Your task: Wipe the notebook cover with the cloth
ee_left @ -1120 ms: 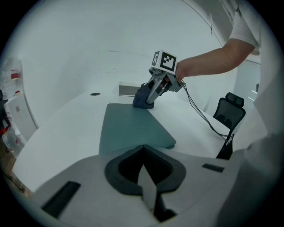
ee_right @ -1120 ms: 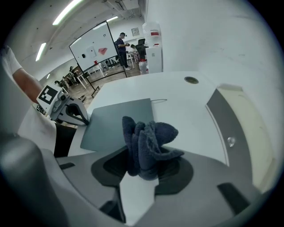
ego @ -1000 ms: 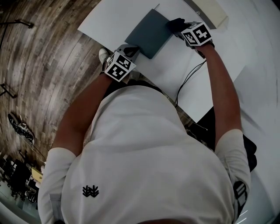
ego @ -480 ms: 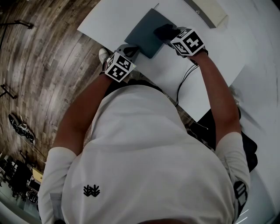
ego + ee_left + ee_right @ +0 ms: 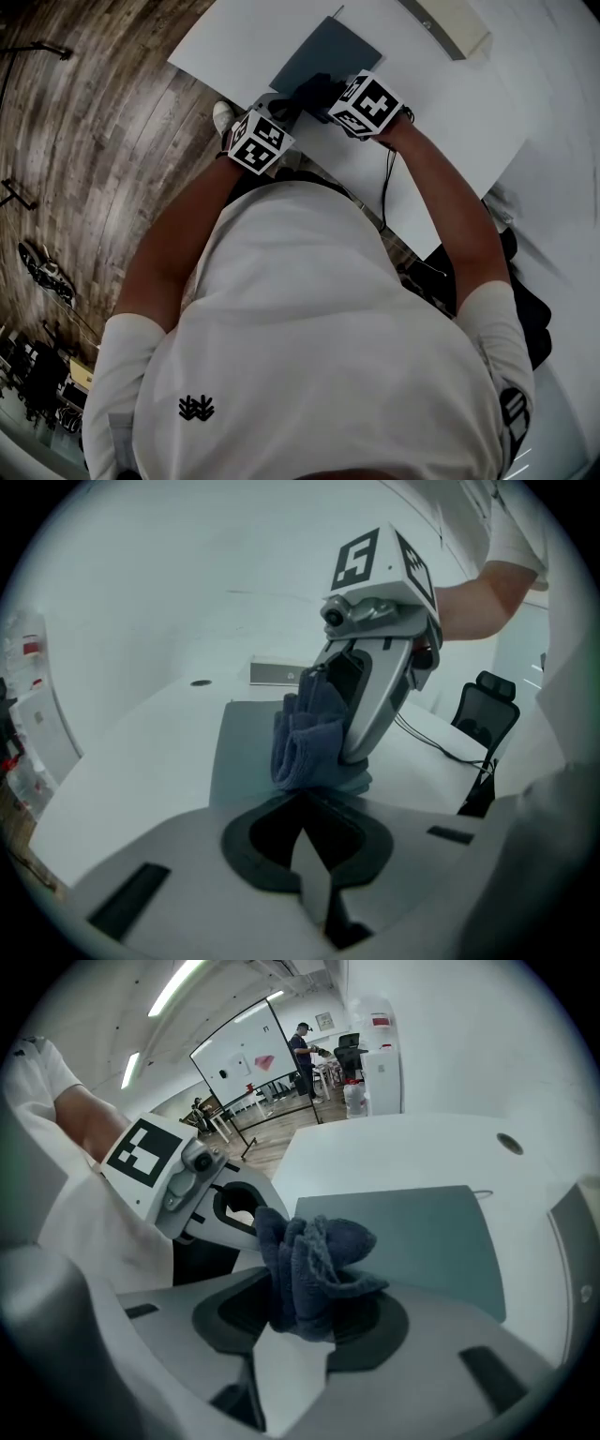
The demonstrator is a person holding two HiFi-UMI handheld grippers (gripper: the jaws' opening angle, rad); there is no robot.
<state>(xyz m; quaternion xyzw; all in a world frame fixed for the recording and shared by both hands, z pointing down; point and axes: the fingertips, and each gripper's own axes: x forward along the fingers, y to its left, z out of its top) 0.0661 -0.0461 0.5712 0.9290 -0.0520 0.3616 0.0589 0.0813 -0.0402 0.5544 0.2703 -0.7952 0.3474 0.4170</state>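
Observation:
A dark blue-grey notebook lies flat on the white table. My right gripper is shut on a bunched dark blue cloth, which it presses onto the cover's near part. In the left gripper view the cloth hangs from the right gripper straight ahead, on the notebook. My left gripper sits at the notebook's near corner with its jaws shut. Nothing shows between them, and the gripper's body hides the corner itself.
A black cable runs over the table beside my right arm. A flat beige box lies at the table's far edge. A round hole is in the tabletop. Wooden floor lies left of the table, an office chair to the right.
My right gripper has dragged the cloth across the cover from its far right side towards the near left, close to the left gripper. The left gripper and notebook stayed put.

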